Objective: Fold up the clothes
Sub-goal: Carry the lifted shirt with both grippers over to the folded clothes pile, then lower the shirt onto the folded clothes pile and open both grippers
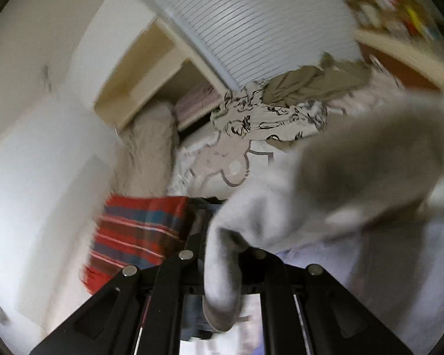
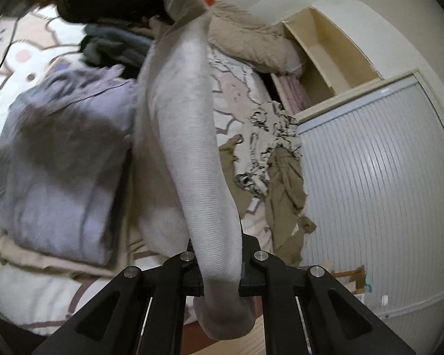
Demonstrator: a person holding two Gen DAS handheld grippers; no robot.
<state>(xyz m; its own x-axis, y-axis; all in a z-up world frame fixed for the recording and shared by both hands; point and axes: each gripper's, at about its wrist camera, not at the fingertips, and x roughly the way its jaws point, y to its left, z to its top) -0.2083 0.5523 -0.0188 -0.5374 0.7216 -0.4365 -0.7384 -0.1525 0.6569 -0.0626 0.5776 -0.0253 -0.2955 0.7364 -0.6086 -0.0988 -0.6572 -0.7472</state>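
Observation:
A pale grey knit garment hangs stretched in the air between my two grippers. My right gripper is shut on one end of it, and the cloth drapes down over the fingers. The other end runs up to my left gripper, seen far off at the top. In the left wrist view my left gripper is shut on the same grey garment, which runs off blurred to the right.
A bed with a patterned sheet lies below. On it are a folded lilac garment, a black-and-white printed cloth, an olive garment, dark clothes and a beige blanket. A red plaid cloth lies left. A slatted door stands right.

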